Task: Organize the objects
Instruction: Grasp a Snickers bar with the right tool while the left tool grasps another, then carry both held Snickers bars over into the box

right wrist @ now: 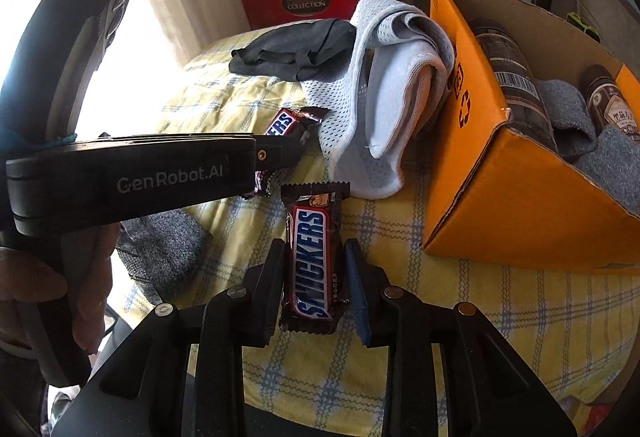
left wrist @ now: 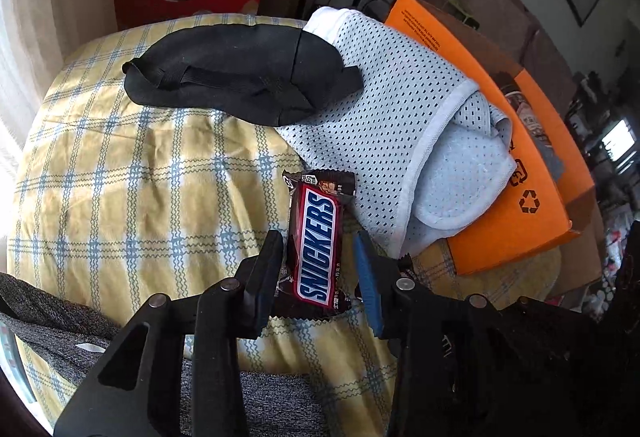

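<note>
Two Snickers bars, long axes pointing toward the mesh cloth [left wrist: 384, 109]: far bar [left wrist: 316, 245] straddled by open left gripper [left wrist: 320, 269], near bar [right wrist: 312, 261] by open right gripper [right wrist: 316, 277].

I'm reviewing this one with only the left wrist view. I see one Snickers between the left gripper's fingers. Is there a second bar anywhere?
Observer: Yes. A second Snickers lies between the fingers of the right gripper. I cannot tell whether they grip it.
Operator: What is in the orange box?
Observer: The orange box is open, and two dark bottles lie inside.
Operator: Anything else in there?
Observer: A grey cloth lies between the bottles.
</note>
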The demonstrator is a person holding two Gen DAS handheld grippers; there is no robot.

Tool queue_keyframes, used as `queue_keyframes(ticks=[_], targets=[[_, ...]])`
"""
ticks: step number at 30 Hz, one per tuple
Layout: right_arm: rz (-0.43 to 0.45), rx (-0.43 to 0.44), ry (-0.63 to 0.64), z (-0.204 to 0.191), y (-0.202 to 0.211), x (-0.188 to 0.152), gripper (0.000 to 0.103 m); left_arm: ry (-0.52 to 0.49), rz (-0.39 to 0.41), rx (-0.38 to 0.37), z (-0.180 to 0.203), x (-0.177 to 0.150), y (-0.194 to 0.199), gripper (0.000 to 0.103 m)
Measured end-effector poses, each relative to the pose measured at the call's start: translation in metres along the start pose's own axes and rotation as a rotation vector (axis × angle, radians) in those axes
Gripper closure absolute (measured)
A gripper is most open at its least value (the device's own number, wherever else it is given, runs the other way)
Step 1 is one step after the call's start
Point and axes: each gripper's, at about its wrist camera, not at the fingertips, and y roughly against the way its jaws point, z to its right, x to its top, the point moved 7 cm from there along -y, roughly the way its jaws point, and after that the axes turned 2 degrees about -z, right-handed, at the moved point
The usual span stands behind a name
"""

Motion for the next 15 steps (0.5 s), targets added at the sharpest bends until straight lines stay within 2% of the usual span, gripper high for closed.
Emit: queue_keyframes(ticks=[3,8,15], targets=[[0.009,-0.009,0.014,-0.001,0.001,-0.001,0.074,0.002,-0.001,0.015,-0.001,0.000,-0.003,0.077],[0.011,0.013,0.002,0.001,0.004,-0.003,0.075,0.014,0.000,0.007,-0.004,-0.001,-0.001,0.077],[0.040,0.029,-0.019,0.007,0.024,-0.003,0.075,0.024,0.045,-0.009,-0.003,-0.007,0.021,0.077]])
